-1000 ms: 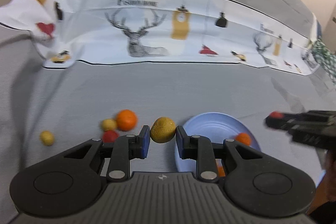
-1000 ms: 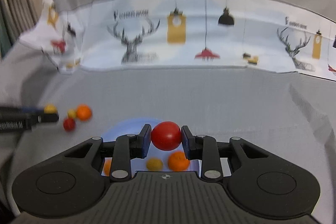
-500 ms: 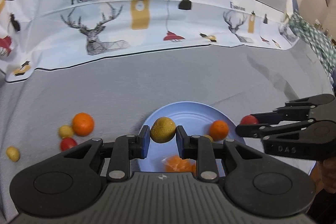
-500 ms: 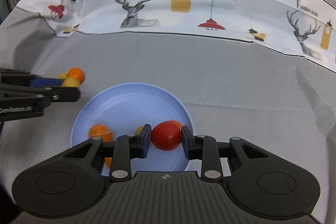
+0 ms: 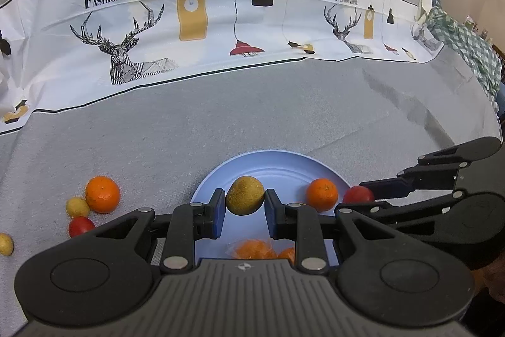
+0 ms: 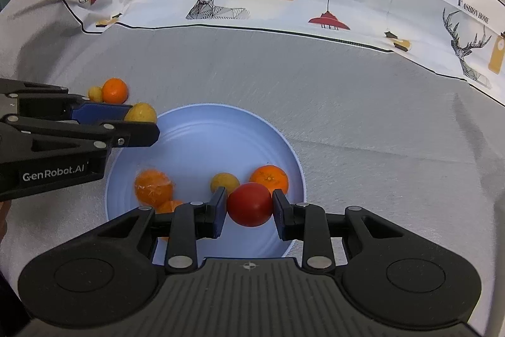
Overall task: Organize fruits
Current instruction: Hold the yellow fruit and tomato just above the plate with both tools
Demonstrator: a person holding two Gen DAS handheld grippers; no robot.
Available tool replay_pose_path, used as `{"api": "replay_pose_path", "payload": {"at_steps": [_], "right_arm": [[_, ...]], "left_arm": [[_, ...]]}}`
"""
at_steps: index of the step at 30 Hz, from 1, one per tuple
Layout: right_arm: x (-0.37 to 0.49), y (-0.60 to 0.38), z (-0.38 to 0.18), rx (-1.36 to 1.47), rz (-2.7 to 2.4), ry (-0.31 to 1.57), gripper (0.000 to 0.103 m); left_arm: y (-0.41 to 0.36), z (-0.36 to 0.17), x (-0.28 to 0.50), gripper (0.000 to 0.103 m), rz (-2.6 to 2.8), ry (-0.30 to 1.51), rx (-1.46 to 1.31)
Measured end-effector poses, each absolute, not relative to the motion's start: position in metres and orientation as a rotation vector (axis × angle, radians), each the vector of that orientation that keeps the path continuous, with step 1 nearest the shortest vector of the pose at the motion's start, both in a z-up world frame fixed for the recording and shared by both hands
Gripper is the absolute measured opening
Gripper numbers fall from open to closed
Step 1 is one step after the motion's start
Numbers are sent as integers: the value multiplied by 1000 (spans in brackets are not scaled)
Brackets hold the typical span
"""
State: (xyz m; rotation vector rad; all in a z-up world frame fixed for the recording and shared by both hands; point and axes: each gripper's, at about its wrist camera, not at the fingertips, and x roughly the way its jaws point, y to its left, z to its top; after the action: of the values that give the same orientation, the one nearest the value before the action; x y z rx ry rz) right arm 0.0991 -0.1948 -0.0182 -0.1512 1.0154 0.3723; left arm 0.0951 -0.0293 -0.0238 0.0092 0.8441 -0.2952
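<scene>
Two hand-held grippers hang over a round, pale blue plate [image 6: 284, 147] on a grey textured cloth [image 6: 347, 90]. The left gripper [image 5: 245, 204] pinches a dull yellow-brown fruit [image 5: 245, 199], roughly egg-shaped with a matte, slightly rough skin, its long axis running across between the blue pads. The right gripper [image 6: 249, 206] pinches a smooth, glossy red fruit [image 6: 249, 204], round and slightly flattened.

Both held fruits sit above the plate, so the drop point lies straight below each gripper. The left one hovers near the plate's left rim; the right one hovers over the near right part of the plate, very close above the fruit already there. In my judgement each hand only needs to lower a little and let go.

Inside the plate lie a dimpled orange [image 6: 269, 176], a small yellow fruit [image 6: 224, 182] just left of it, and an orange in clear crinkly wrap [image 6: 154, 187] at the near left, with another orange piece partly hidden behind the right gripper.

Four fruits lie loose on the cloth, left of the plate: an orange [image 5: 102, 194], a small yellow one [image 5: 77, 207] touching it, a small red one [image 5: 81, 226] nearer, and another yellow one [image 5: 5, 243] at the far left edge of view.

A white printed cloth [image 5: 221, 30] with deer and lamps lies across the far side.
</scene>
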Motion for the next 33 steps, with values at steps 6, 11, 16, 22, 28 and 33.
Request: {"api": "replay_pose_path", "payload": {"at_steps": [6, 11, 16, 22, 28, 33], "right_arm": [[99, -194, -21, -156, 374, 1026, 32], [100, -197, -22, -150, 368, 1031, 32], [99, -196, -22, -149, 367, 1034, 32], [100, -195, -23, -152, 372, 1036, 32], [100, -195, -23, -157, 374, 1038, 32], [100, -194, -24, -161, 376, 1041, 32]], "left_arm": [[-36, -28, 98, 29, -299, 852, 27], [-41, -29, 98, 29, -305, 850, 37], [-40, -30, 100, 29, -303, 853, 34], [-41, -30, 99, 29, -306, 857, 43], [-41, -30, 100, 29, -309, 857, 39], [-42, -30, 100, 29, -311, 857, 39]]}}
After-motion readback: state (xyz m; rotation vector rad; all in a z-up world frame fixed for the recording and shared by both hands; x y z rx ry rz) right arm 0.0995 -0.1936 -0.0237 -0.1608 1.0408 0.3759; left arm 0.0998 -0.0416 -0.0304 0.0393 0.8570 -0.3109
